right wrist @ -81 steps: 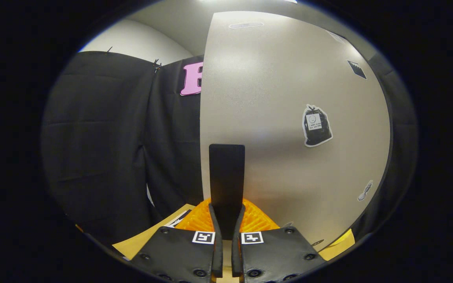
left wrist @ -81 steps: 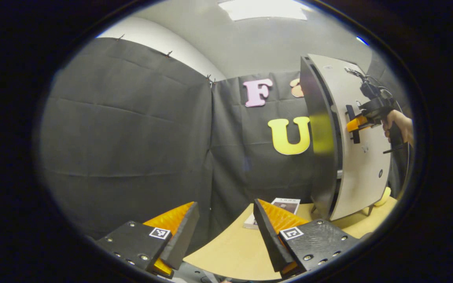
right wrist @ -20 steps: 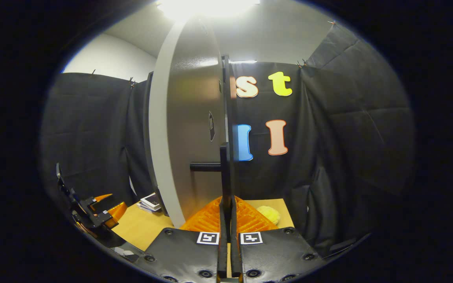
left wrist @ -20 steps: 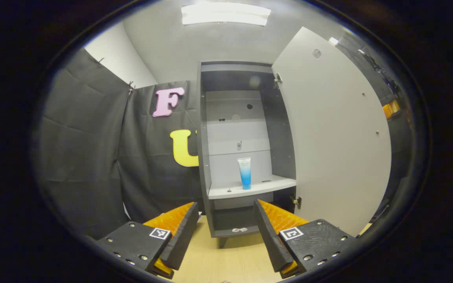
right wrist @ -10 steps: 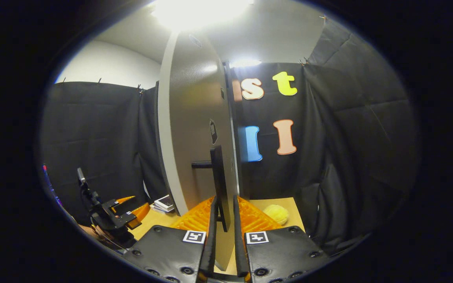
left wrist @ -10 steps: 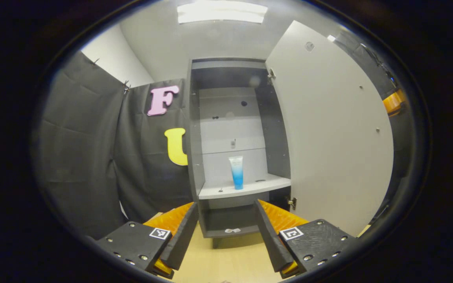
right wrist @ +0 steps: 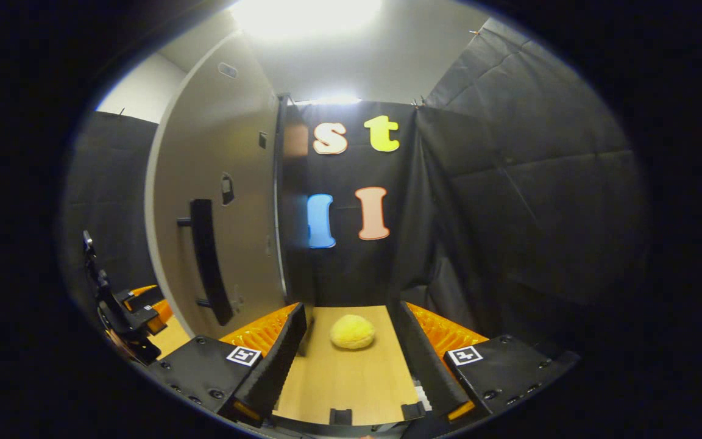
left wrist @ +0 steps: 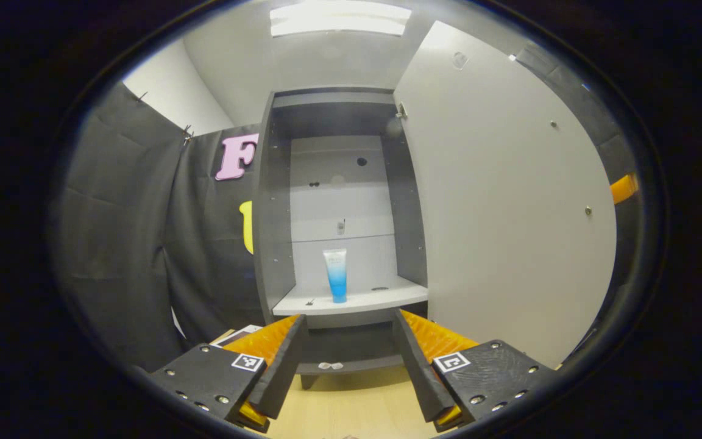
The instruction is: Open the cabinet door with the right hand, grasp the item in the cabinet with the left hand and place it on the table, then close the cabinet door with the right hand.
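- Item: a blue-and-white tube (left wrist: 336, 275) stands upright on the middle shelf (left wrist: 351, 301) of the cabinet (left wrist: 272, 244), toward the left-centre of the shelf, touched by nothing. It has not been grasped.
- Left gripper (left wrist: 348, 350): fingers spread apart and empty. It faces the cabinet opening from in front, lower than the tube and short of the shelf edge.
- Cabinet door (left wrist: 509, 201): swung wide open to the right of the opening. Step one, opening the door, reads as complete.
- Right gripper (right wrist: 348, 341): fingers apart, holding nothing. The door handle (right wrist: 208, 262) lies to its left, clear of both fingers, so the handle is released.
- Table (right wrist: 339, 378): a yellow round object (right wrist: 352, 331) lies on it beyond the right gripper's fingers. It is not part of the task.
- Remaining, as judged: advance the left gripper to the tube and close on it, withdraw, set the tube on the table, then shut the door with the right gripper.
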The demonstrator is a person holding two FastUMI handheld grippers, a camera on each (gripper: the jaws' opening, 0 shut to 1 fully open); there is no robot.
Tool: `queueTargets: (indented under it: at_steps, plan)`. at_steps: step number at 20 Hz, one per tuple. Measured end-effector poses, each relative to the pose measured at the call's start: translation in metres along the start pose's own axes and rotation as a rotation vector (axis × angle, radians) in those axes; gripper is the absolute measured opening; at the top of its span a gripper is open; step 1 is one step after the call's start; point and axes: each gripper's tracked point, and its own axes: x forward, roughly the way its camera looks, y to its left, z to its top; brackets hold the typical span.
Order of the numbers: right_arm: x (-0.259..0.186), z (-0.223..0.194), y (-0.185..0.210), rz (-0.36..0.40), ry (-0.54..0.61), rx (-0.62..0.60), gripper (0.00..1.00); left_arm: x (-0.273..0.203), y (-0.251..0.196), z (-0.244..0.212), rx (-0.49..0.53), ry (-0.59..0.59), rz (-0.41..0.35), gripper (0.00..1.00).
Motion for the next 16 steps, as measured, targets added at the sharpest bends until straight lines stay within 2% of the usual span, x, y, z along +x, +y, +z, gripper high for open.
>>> queueTargets:
  at_steps: [2, 4, 5, 6, 8, 10, 12, 13, 15, 16]
  plan:
    - [0.011, -0.006, -0.02, -0.072, -0.009, -0.001, 0.92, 0.015, 0.0, 0.006, 0.0, -0.001, 0.007, 0.84]
    - [0.013, -0.021, -0.023, -0.105, -0.005, 0.017, 0.95, 0.033, 0.005, 0.012, 0.008, -0.002, 0.022, 0.83]
    - [0.017, -0.025, -0.028, -0.121, 0.0, 0.028, 0.92, 0.045, 0.008, 0.015, 0.016, -0.004, 0.033, 0.83]
    - [0.018, -0.028, -0.033, -0.142, 0.007, 0.036, 0.95, 0.056, 0.012, 0.018, 0.023, -0.011, 0.044, 0.83]
    - [0.025, -0.033, -0.044, -0.191, 0.014, 0.042, 0.92, 0.081, 0.019, 0.024, 0.029, -0.023, 0.059, 0.84]
    - [0.03, -0.039, -0.048, -0.23, 0.03, 0.05, 0.95, 0.108, 0.025, 0.025, 0.017, -0.023, 0.063, 0.86]
    - [0.033, -0.04, -0.052, -0.26, 0.041, 0.046, 0.92, 0.137, 0.032, 0.024, -0.006, -0.02, 0.07, 0.86]
    - [0.035, -0.039, -0.056, -0.285, 0.044, 0.038, 0.95, 0.151, 0.035, 0.024, -0.021, -0.016, 0.069, 0.86]
    - [0.038, -0.041, -0.059, -0.322, 0.047, 0.031, 0.92, 0.177, 0.038, 0.02, -0.039, -0.009, 0.066, 0.84]
    - [0.038, -0.04, -0.058, -0.336, 0.047, 0.031, 0.95, 0.188, 0.039, 0.017, -0.04, -0.007, 0.066, 0.84]
